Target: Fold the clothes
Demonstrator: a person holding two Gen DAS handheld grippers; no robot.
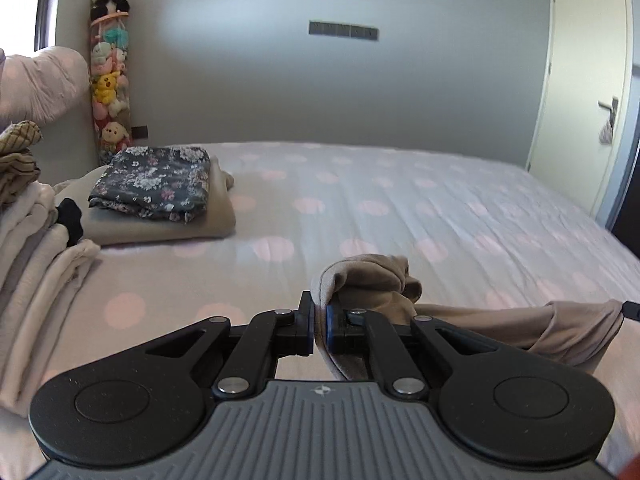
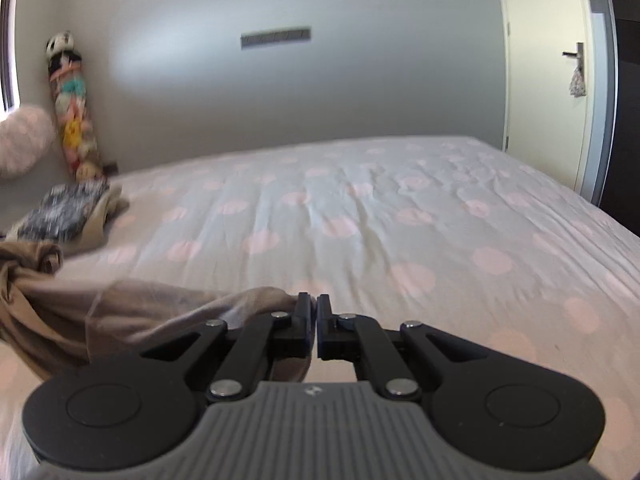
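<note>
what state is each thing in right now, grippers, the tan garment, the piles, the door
left gripper: shut on the tan garment
right gripper: shut on the tan garment
tan garment: unfolded, bunched, hanging between the two grippers above the bed
floral garment: folded, lying on a folded beige piece
cream stack: folded, piled at the left
bed sheet: spread, lightly wrinkled
door: closed

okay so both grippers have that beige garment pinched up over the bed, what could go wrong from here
The left gripper and right gripper each pinch only a thin edge of the beige garment, so it may slip free. The garment is bunched near the left gripper, so it may fold crooked. A swing left could knock the folded stack.
</note>
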